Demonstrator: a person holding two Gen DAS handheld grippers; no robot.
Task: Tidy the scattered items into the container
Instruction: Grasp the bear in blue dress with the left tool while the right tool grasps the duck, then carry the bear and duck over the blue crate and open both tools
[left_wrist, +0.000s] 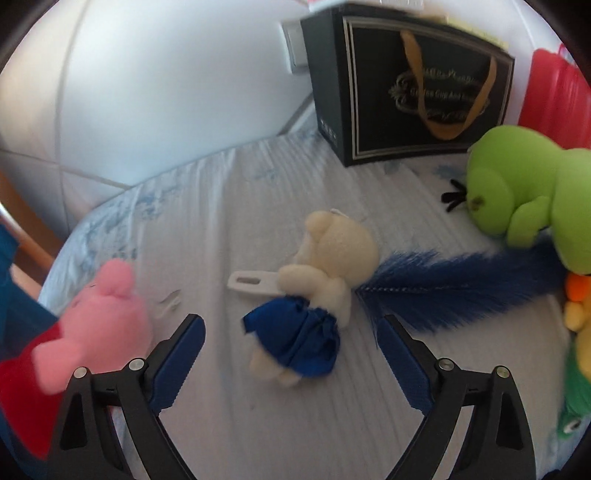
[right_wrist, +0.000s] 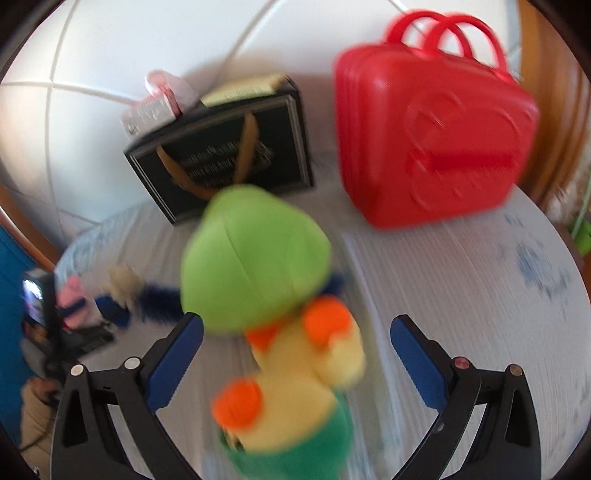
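In the left wrist view my left gripper (left_wrist: 290, 326) is open around a small cream bear in a blue dress (left_wrist: 314, 295) lying on the table, its jaws apart from it on both sides. A pink plush in red (left_wrist: 96, 325) lies at the left, a blue feather (left_wrist: 454, 284) and a green plush (left_wrist: 517, 188) at the right. In the right wrist view my right gripper (right_wrist: 295, 328) is open around a green, yellow and orange plush (right_wrist: 280, 332), blurred. A black bag with gold handles (right_wrist: 229, 151) and a red case (right_wrist: 432, 144) stand behind.
The table carries a white cloth with blue print (left_wrist: 207, 206). A white plastic tab (left_wrist: 251, 282) lies under the bear. The black bag (left_wrist: 410, 88) stands against the white wall. The left gripper and a hand show at the left of the right wrist view (right_wrist: 55, 332).
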